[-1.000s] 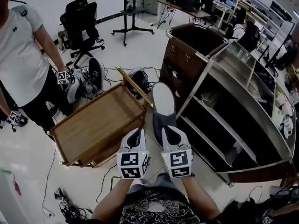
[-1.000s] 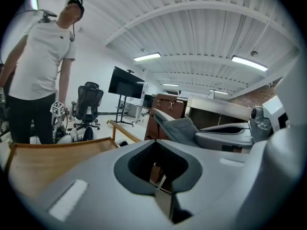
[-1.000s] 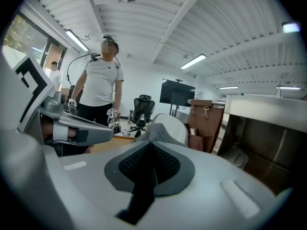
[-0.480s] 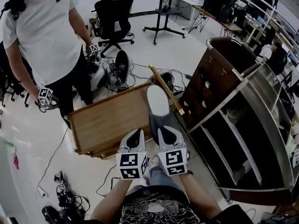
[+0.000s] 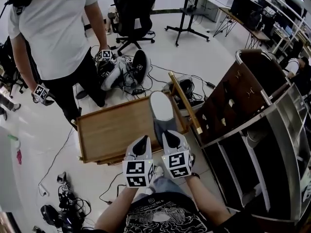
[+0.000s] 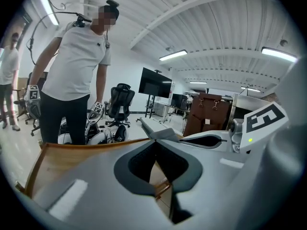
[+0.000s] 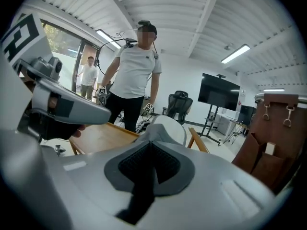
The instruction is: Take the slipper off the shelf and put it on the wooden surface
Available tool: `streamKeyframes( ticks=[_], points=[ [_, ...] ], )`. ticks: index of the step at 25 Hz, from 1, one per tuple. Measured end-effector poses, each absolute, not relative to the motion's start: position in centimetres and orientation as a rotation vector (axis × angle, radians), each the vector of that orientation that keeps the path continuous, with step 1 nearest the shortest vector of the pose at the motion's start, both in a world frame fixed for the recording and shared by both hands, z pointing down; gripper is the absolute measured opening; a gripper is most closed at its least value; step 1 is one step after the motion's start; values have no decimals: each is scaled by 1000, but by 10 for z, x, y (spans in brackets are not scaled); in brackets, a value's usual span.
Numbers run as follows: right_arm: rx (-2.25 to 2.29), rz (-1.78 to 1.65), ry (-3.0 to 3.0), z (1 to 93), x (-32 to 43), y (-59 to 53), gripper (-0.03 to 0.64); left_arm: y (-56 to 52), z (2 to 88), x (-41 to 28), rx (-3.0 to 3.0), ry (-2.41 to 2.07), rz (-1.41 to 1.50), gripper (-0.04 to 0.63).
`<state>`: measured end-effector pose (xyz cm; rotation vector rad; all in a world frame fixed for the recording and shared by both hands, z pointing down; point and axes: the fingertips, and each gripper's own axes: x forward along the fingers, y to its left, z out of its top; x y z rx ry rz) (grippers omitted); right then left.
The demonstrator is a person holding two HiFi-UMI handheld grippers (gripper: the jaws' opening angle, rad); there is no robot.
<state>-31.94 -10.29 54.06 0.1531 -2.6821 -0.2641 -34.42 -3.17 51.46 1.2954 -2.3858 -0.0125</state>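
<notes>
A grey slipper [image 5: 162,111] with a pale sole hangs over the right edge of the wooden surface [image 5: 114,130], a low tray-like table. My right gripper [image 5: 168,135] is shut on the slipper's near end; the right gripper view shows the slipper [image 7: 169,127] just past the closed jaws of that gripper [image 7: 152,142]. My left gripper [image 5: 143,140] hovers beside it to the left, above the wood, shut with nothing in it. In the left gripper view the left gripper [image 6: 154,139] points across the wooden surface [image 6: 72,155]. The shelf [image 5: 260,144] stands to the right.
A brown cabinet [image 5: 231,89] adjoins the shelf. A person in a white shirt [image 5: 56,30] stands beyond the wooden surface holding marker-cube grippers. An office chair [image 5: 133,6], a pile of gear [image 5: 121,69] and floor cables [image 5: 65,205] surround the table.
Both grippers and the view have swung left, away from the shelf. The slipper, held by the right gripper, now sits over the wooden surface's right edge.
</notes>
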Motion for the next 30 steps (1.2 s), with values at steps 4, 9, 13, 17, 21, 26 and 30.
streamKeyframes(
  ticks=[4,9,13,17,21,26,30],
  points=[
    [97,-246,-2644,566,-343,-118,18,-47,525,-365,1246,-2386,-8,5],
    [42,-239,-2583,601,-368,-133,18,-56,538,-389,1175,-2385,-6,5],
    [6,-233,-2541,623,-383,-142,18,-65,542,-406,1136,-2384,0,5],
    [-20,-235,-2520,639,-396,-148,19,-73,547,-420,1110,-2389,5,5],
    [-34,-237,-2500,656,-403,-154,19,-80,550,-431,1086,-2396,16,5],
    [-82,-207,-2457,678,-409,-154,27,-85,550,-441,1066,-2404,22,5],
    [-117,-176,-2418,691,-409,-151,59,-87,550,-446,1055,-2406,29,5]
  ],
)
